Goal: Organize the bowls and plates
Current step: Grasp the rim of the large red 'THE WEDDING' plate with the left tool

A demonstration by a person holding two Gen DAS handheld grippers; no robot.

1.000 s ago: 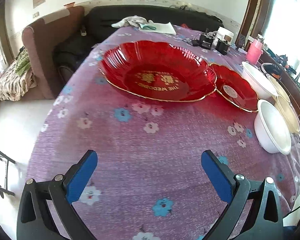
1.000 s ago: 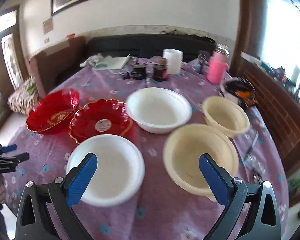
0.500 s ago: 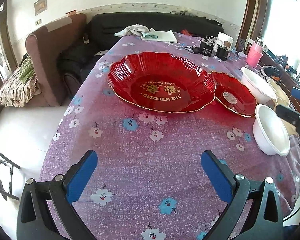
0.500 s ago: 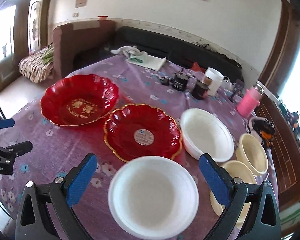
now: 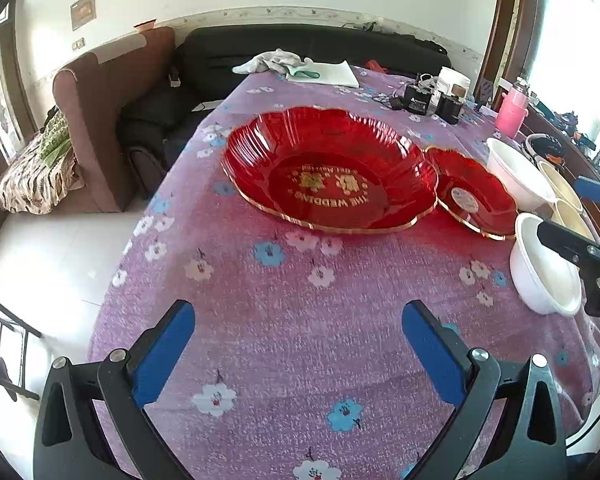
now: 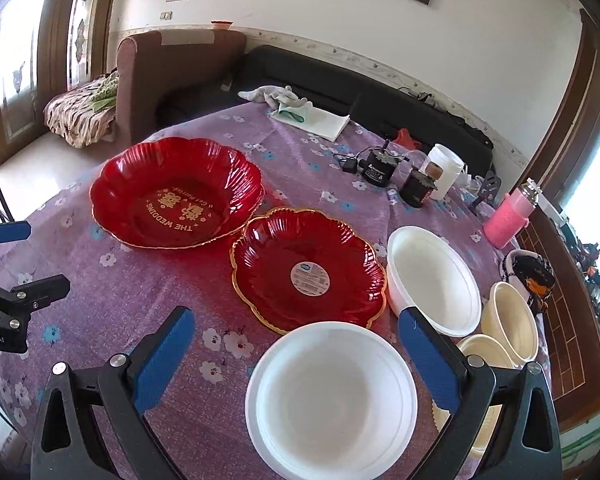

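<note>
A large red plate (image 6: pixel 176 192) with gold lettering and a smaller red plate (image 6: pixel 308 268) sit side by side on the purple floral tablecloth (image 6: pixel 284 160). Two white bowls (image 6: pixel 332 396) (image 6: pixel 434 276) and two cream bowls (image 6: pixel 510 320) (image 6: pixel 482 356) stand to their right. My right gripper (image 6: pixel 296 354) is open and empty, above the near white bowl. My left gripper (image 5: pixel 298 346) is open and empty over bare cloth, short of the large red plate (image 5: pixel 328 168). The small red plate (image 5: pixel 470 192) and near white bowl (image 5: pixel 544 264) lie to its right.
At the table's far side are a pink bottle (image 6: pixel 510 216), a white jar (image 6: pixel 444 170), small dark jars (image 6: pixel 418 190), a charger (image 6: pixel 376 166) and a folded cloth (image 6: pixel 312 118). A brown armchair (image 6: pixel 172 76) and black sofa (image 6: pixel 340 88) stand behind the table.
The right gripper has swung left, from the cream bowls to the near white bowl and red plates. The left gripper has drawn back slightly; the right gripper now shows at its right edge.
</note>
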